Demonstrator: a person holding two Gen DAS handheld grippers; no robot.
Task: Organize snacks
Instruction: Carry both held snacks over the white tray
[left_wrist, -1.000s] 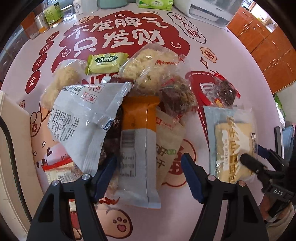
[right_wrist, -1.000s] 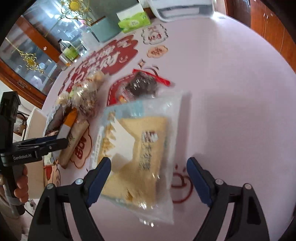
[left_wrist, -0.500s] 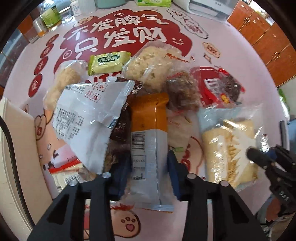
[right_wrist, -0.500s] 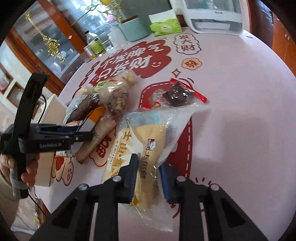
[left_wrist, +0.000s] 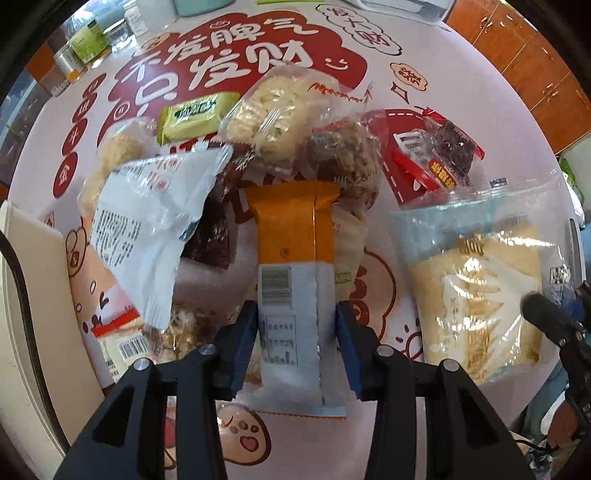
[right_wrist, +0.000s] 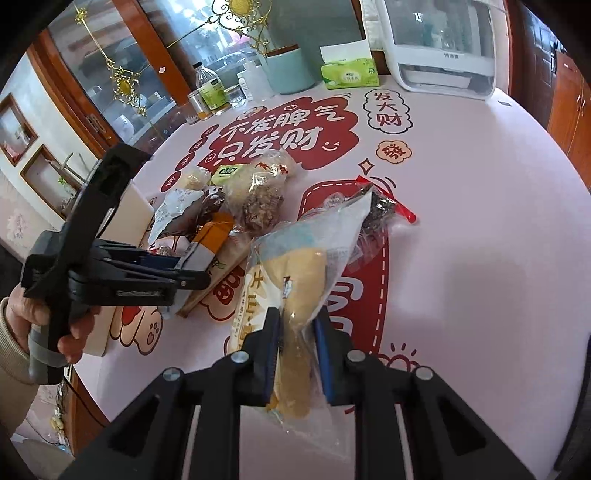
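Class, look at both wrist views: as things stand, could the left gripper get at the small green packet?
Probably not: the left gripper is already around the orange-and-grey packet, its jaws opening slightly, and other snacks lie before the green packet.

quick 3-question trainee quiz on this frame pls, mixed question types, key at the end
1. True or false: the right gripper is shut on the clear bag of yellow bread.
2. What sits between the left gripper's blue pads?
A. the green snack packet
B. the orange and grey wrapper
C. the red packet of dark snacks
3. Which item on the pink table stands at its far edge beside the green tissue pack?

Key:
1. True
2. B; the pads flank its grey end, jaws opening slightly
3. The white appliance
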